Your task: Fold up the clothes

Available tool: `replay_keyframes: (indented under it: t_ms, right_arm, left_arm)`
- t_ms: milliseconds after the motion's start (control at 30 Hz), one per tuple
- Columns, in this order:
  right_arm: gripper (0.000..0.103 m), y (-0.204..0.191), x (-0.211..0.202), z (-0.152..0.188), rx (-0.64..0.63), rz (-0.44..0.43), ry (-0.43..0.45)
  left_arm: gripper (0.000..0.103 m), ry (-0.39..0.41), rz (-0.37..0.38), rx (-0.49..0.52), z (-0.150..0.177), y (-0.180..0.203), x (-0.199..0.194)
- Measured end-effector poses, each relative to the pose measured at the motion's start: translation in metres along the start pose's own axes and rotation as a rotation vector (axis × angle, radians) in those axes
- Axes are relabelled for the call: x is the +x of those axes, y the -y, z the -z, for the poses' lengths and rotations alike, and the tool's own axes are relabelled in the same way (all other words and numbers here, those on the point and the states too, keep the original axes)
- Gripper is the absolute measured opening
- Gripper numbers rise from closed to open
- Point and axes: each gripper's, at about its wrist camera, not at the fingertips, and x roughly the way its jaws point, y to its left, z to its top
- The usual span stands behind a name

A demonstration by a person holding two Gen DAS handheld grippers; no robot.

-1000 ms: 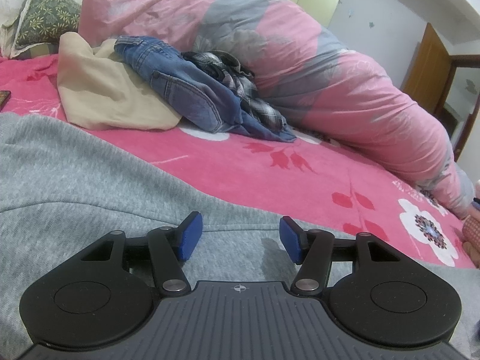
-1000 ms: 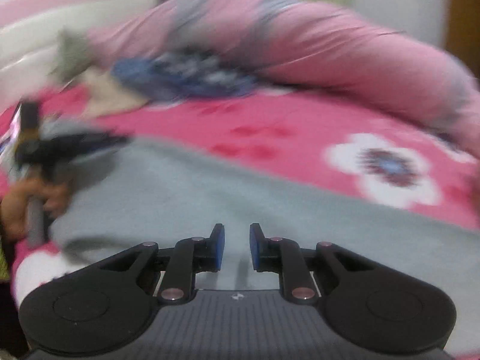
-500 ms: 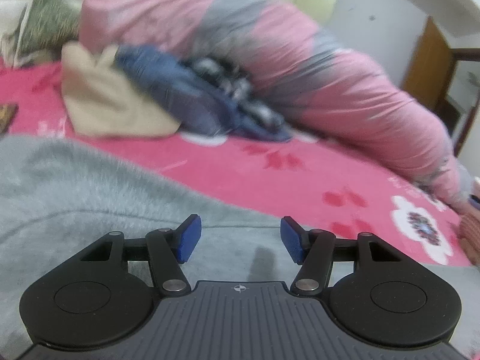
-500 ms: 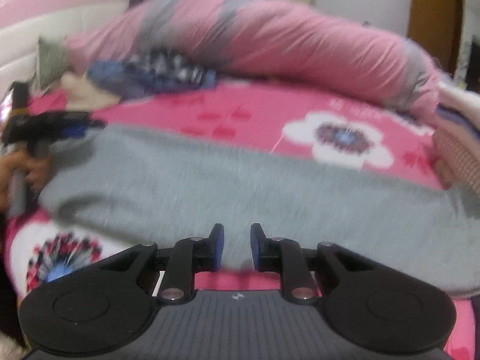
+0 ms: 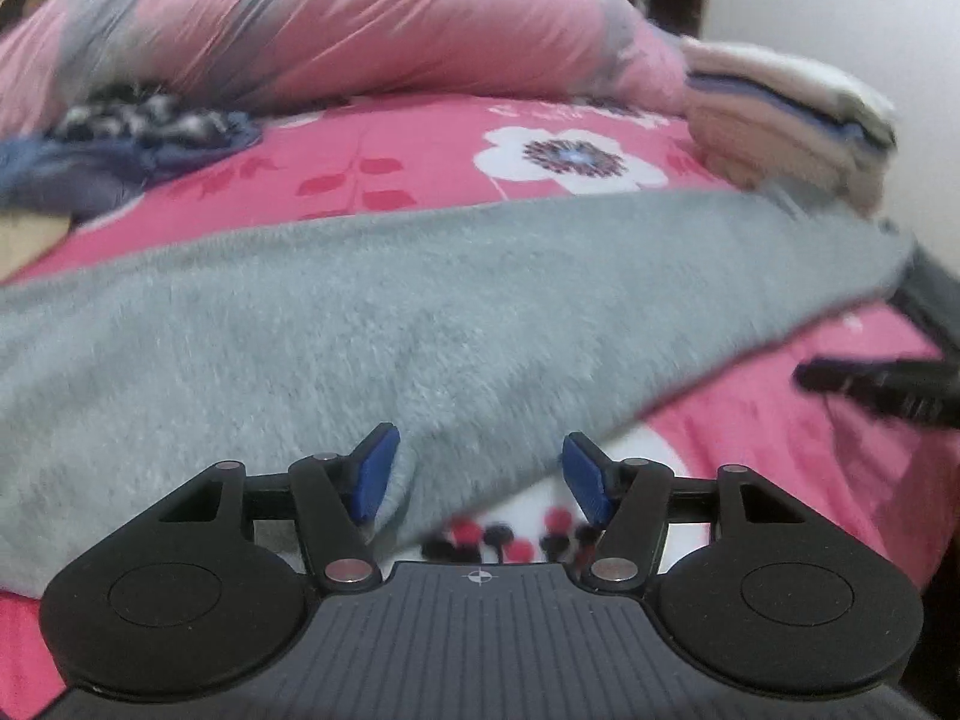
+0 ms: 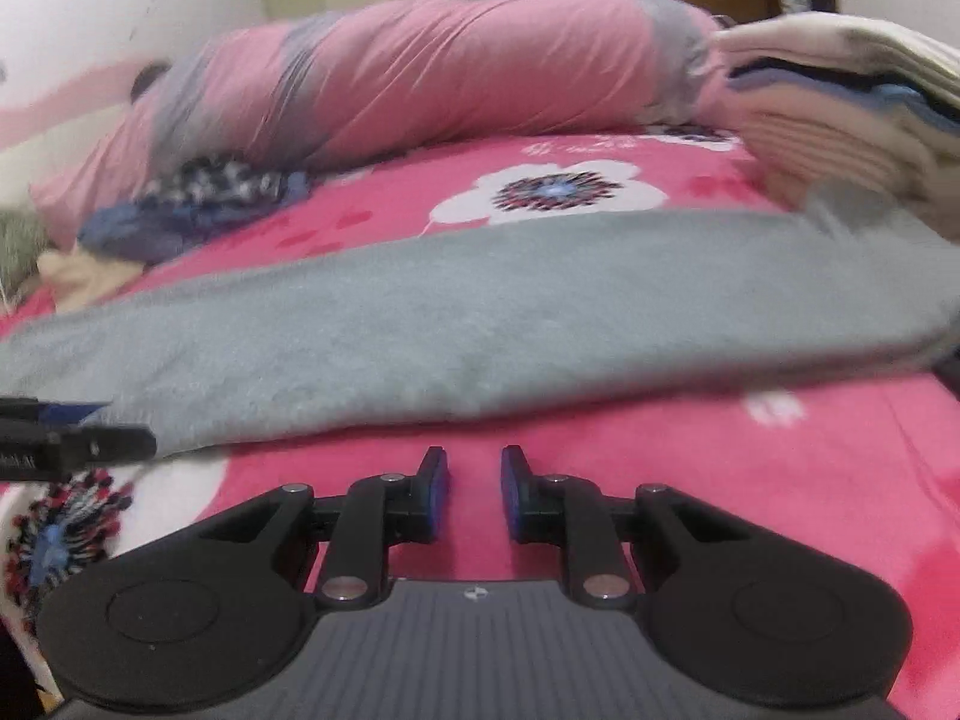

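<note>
A grey fleecy garment [image 5: 420, 312] [image 6: 480, 312] lies spread crosswise on the pink flowered bedsheet [image 5: 420, 168]. My left gripper [image 5: 480, 471] is open over the garment's near edge; the cloth runs under and between its blue pads without being pinched. My right gripper [image 6: 475, 492] hovers over bare sheet just short of the garment's near edge, its jaws a narrow gap apart with nothing between them. Each gripper shows in the other's view: the right gripper [image 5: 882, 390] at the far right, the left gripper [image 6: 72, 444] at the far left.
A rolled pink and grey quilt [image 5: 360, 24] [image 6: 420, 72] lies along the back of the bed. Unfolded jeans and a plaid shirt [image 5: 120, 138] [image 6: 198, 198] are heaped at the left. A stack of folded clothes [image 5: 780, 120] [image 6: 840, 120] sits at the right.
Both views have swung right along the bed. My left gripper went from the garment's middle to its near edge. My right gripper came off the grey cloth onto the sheet. Jaw gaps look unchanged.
</note>
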Motion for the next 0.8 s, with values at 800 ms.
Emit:
replay_keyframes:
  t_ms: [800]
  right_arm:
    - [0.025, 0.104, -0.001, -0.034, 0.278, 0.196, 0.175]
  left_arm:
    - [0.065, -0.017, -0.045, 0.065, -0.004, 0.009, 0.011]
